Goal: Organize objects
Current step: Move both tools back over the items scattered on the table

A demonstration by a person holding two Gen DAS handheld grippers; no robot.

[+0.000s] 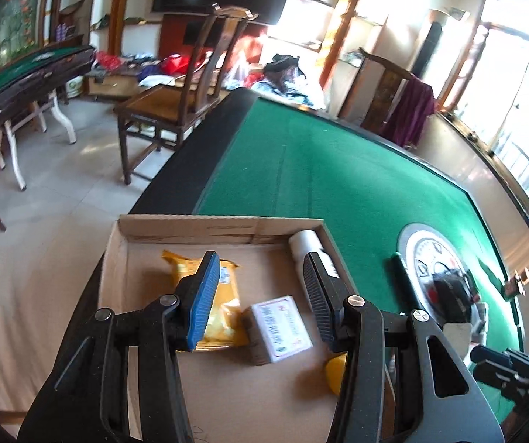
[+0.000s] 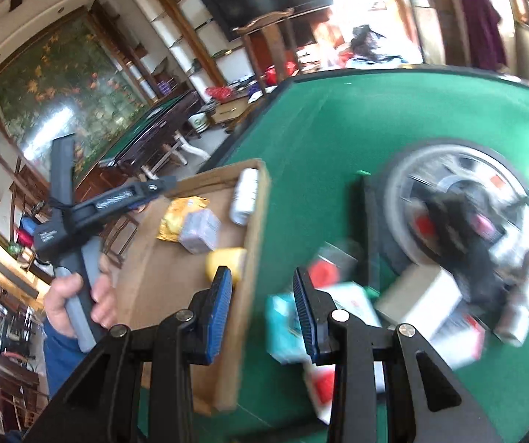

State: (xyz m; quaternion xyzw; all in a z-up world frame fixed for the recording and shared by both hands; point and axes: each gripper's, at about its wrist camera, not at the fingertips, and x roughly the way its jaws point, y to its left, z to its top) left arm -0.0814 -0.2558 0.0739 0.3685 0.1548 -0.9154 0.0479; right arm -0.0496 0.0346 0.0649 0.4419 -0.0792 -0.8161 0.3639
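An open cardboard box (image 1: 190, 221) sits at the near left corner of the green felt table (image 1: 319, 170). Inside lie a yellow snack packet (image 1: 223, 295), a small white box with red print (image 1: 282, 323), a white roll (image 1: 306, 243) in the far right corner and a yellow object (image 1: 336, 371). My left gripper (image 1: 260, 262) hangs open above the box with nothing between its fingers. My right gripper (image 2: 261, 273) is open and empty over the box's right wall (image 2: 257, 229). To its right is a blurred pile: a teal packet (image 2: 282, 325), a white carton (image 2: 419, 295) and red-and-white packs.
A round grey panel (image 1: 430, 254) is set in the table's middle, with a dark object on it. A hand (image 2: 72, 295) grips the left tool's handle beside the box. Wooden chairs (image 1: 175, 103) and a second green-topped table (image 1: 31, 70) stand on the tiled floor beyond.
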